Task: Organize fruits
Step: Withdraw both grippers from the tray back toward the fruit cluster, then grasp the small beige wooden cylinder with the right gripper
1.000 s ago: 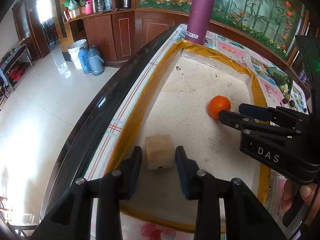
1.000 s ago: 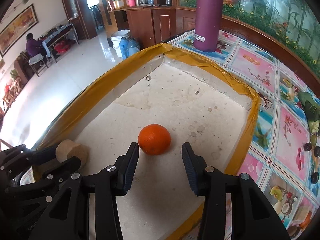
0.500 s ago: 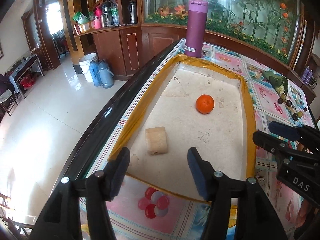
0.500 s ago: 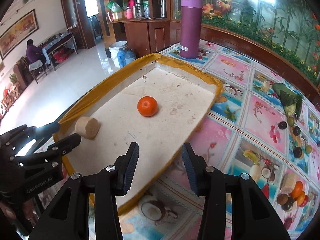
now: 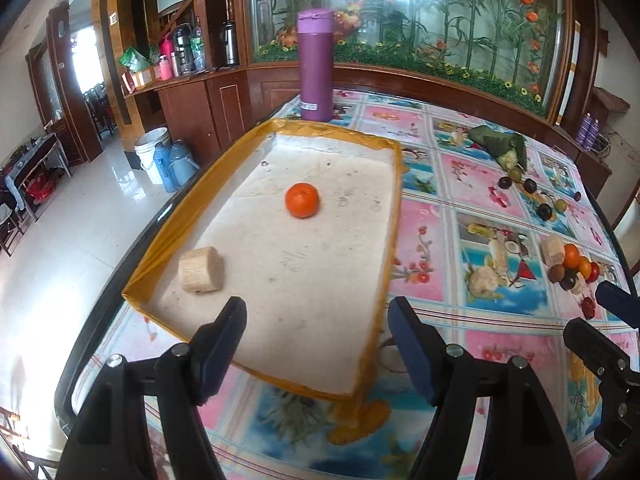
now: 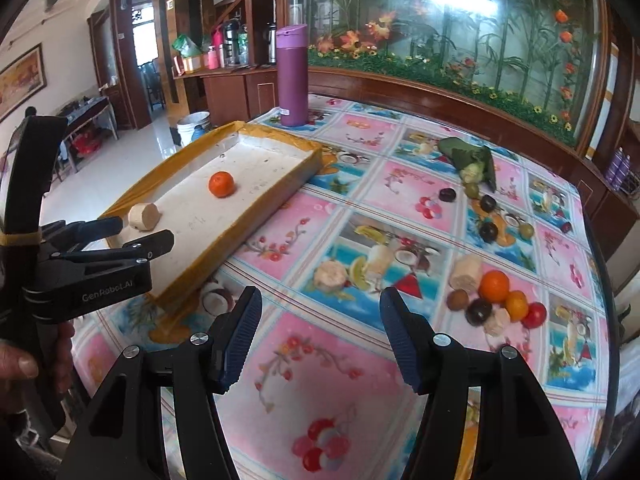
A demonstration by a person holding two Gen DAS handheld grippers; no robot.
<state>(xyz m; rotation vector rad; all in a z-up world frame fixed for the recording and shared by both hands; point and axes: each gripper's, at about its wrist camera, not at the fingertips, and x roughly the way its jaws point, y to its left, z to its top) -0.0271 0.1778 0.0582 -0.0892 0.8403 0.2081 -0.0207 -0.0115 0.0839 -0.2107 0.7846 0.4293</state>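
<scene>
- Left tool (image 5: 316,344): jaws spread wide with nothing between them; they have just been opening. It hangs above the near edge of the tray (image 5: 264,136), pointing down at an angle. In the right wrist view it shows at the left margin, gripped by a hand (image 6: 24,364).
- Right tool (image 6: 320,332): jaws apart and empty, also just opened further. It hangs over bare tablecloth, clear of the tray; only its tips enter the left wrist view, at the right margin.
- Tray: a shallow rectangular box with yellow-taped rim and pale, stained floor, lying on the table (image 5: 440,240) near its left edge.
- Orange (image 5: 302,200): rests on the tray floor about midway along, touching neither wall.
- Tan cylinder piece (image 5: 200,265): lies on its side in the tray's near left corner, well apart from the orange.
- Fruit cluster (image 6: 496,296): a heap on the cloth to the right of the right tool, including an orange fruit, a smaller yellow-orange one, a red one, dark round ones and pale chunks, several touching.
- Second group (image 6: 480,196): dark and green round fruits scattered farther back, beside a green leaf bundle (image 6: 472,156).
- Pale chunk (image 6: 330,276): alone on the cloth between tray and fruit cluster.
- Purple flask (image 5: 316,66): upright at the far end of the table, just beyond the tray.
- Tablecloth: pink and blue squares printed with fruit pictures, which can be mistaken for real items.
</scene>
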